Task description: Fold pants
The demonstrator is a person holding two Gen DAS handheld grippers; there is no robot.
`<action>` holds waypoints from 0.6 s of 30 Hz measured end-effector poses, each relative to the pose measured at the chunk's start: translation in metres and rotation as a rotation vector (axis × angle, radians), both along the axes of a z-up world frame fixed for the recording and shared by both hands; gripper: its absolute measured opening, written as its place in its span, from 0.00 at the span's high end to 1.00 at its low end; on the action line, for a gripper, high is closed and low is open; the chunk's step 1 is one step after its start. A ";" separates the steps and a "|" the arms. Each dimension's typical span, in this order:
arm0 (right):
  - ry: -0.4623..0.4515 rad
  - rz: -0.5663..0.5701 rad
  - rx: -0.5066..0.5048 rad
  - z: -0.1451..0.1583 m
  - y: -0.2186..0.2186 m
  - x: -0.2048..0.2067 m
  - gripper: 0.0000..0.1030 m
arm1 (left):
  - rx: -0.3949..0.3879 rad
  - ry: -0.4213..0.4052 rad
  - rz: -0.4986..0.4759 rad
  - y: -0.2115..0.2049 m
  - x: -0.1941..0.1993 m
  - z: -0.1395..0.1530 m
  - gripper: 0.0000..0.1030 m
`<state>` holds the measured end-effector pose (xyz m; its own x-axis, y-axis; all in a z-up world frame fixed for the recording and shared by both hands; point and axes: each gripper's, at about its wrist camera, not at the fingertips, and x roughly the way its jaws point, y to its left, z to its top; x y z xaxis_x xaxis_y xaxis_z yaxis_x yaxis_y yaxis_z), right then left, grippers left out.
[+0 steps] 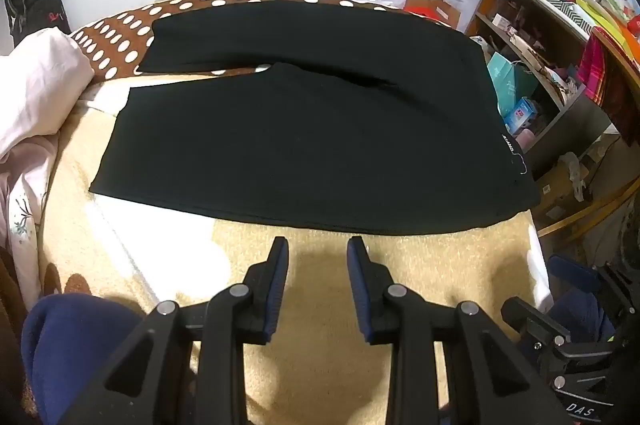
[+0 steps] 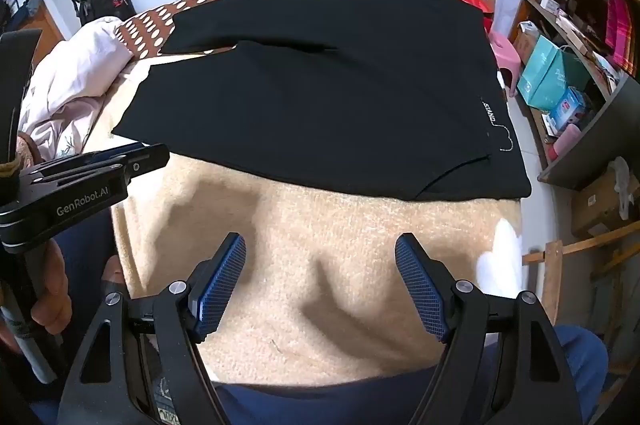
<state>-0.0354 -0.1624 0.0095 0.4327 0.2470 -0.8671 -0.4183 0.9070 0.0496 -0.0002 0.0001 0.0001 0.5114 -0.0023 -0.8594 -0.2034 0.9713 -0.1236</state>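
Both our grippers hover empty over the tan blanket (image 2: 320, 225): left gripper (image 1: 317, 245) with fingers a little apart, right gripper (image 2: 320, 249) with fingers spread wide. Just beyond them the black pants (image 1: 304, 153) lie flat across the bed, legs running left, waistband at right near the shelf (image 1: 560, 37). Pink bedding (image 1: 36, 85) sits left.

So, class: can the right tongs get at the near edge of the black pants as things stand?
Probably yes. The right tongs are open over bare beige blanket, and nothing lies between them and the near edge of the pants.
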 end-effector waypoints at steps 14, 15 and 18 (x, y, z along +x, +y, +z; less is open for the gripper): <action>0.000 0.008 0.002 0.002 0.000 0.002 0.25 | 0.027 -0.012 -0.004 0.008 0.002 0.006 0.69; -0.002 0.008 0.002 0.003 0.000 0.002 0.25 | 0.027 -0.018 0.000 0.003 -0.002 0.007 0.68; -0.001 0.011 0.003 0.003 0.000 0.003 0.25 | 0.027 -0.018 0.001 0.004 -0.002 0.006 0.68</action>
<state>-0.0329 -0.1621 0.0123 0.4306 0.2541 -0.8660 -0.4285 0.9021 0.0517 -0.0017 0.0040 0.0063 0.5266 0.0214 -0.8499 -0.2020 0.9742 -0.1006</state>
